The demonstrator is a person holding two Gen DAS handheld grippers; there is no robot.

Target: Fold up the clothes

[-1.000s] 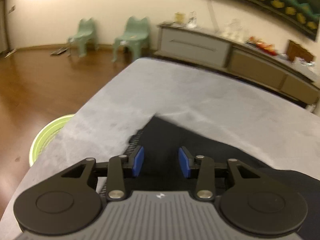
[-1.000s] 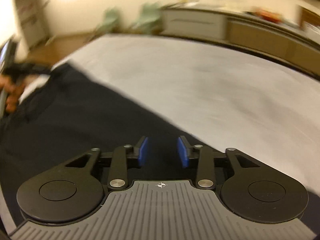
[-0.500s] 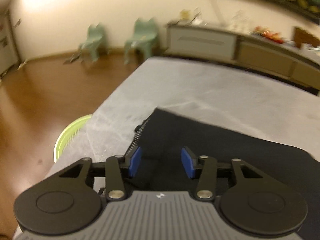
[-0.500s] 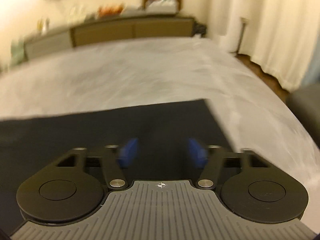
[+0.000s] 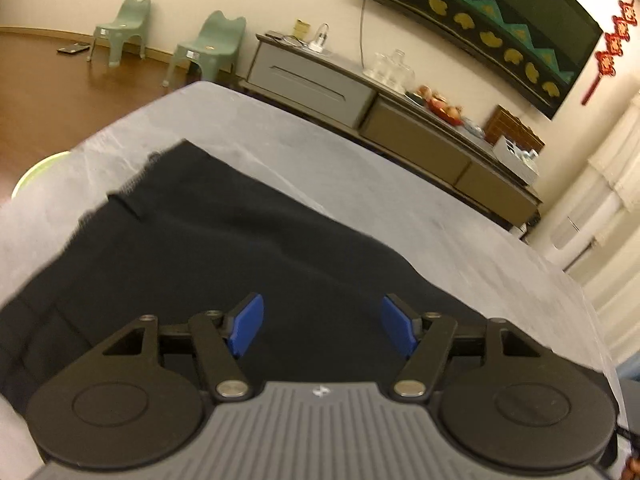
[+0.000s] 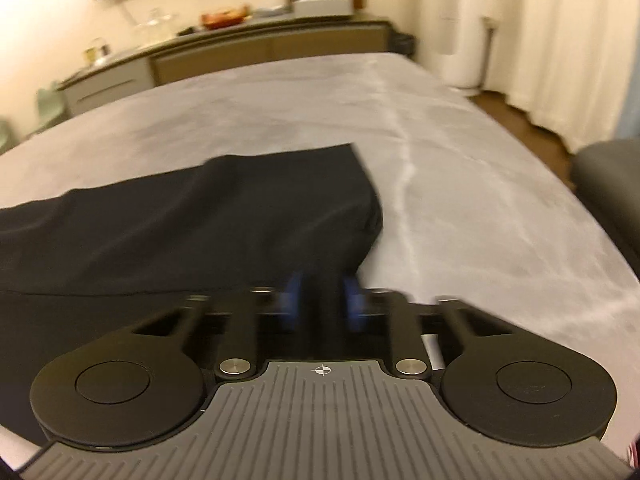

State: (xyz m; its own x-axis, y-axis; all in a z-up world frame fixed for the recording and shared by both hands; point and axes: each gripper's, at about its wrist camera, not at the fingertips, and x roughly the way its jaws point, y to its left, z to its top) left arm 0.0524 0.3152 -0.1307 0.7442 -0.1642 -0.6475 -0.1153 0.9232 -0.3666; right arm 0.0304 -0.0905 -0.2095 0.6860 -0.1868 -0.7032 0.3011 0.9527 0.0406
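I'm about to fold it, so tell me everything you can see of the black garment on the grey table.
The black garment is a dark, smooth, matte fabric, spread mostly flat on the grey table with soft wrinkles. A ribbed, waistband-like edge shows at its far left. Its right end lifts in a fold where the right gripper pinches it. The left gripper hovers open above the cloth.

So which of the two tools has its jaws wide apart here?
The left tool: its blue pads stand far apart over the black garment. The right tool has nearly closed on cloth.
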